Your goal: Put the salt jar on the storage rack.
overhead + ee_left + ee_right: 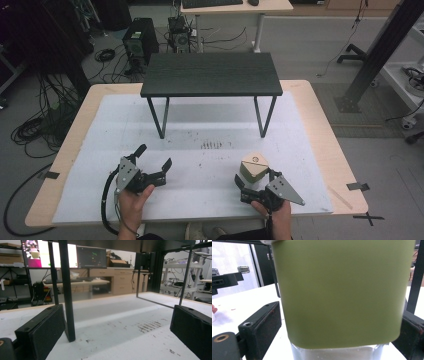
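White mat (200,165); container (253,169) between right tool (254,182)

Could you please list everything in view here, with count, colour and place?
Container: one, olive-green body with a tan lid, on a clear base, front right of the white mat, between the right gripper's jaws.
Small table: one, black, thin legs, at the back of the mat.
Mat: one, white with dark scuffs, covering the tabletop.
Tabletop: one, light wood.
Left gripper: black, open, nothing between its jaws, front left.
Right gripper: black, jaws either side of the container; contact unclear.
Hands: two, at the near edge.
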### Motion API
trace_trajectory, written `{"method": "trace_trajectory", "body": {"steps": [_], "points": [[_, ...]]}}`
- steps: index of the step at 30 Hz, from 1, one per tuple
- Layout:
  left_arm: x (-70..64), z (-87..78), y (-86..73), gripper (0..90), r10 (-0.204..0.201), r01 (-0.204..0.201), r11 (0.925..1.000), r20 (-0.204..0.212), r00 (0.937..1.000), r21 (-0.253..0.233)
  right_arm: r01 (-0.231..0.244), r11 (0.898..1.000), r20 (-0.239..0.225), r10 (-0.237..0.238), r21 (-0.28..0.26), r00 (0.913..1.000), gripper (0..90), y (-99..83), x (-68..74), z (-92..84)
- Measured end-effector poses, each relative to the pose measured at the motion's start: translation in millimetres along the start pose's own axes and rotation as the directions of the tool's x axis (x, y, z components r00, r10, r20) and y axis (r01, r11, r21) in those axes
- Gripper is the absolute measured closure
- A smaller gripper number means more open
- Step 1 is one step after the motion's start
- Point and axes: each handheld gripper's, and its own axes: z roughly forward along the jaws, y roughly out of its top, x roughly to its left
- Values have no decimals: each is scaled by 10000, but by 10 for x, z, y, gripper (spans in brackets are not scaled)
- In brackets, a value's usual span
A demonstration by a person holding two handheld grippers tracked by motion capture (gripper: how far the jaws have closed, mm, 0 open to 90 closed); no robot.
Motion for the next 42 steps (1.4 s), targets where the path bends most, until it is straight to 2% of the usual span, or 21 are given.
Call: {"method": "trace_trajectory", "body": {"steps": [24,42], "points": [[0,0,0,4,-7,7,10000,-1,10000,6,130,9999,364,-126,-99,9993,219,-6,22,-5],[0,0,0,4,-4,4,10000,2,10000,8,150,9997,624,-139,-170,9980,275,-8,28,-8]]}}
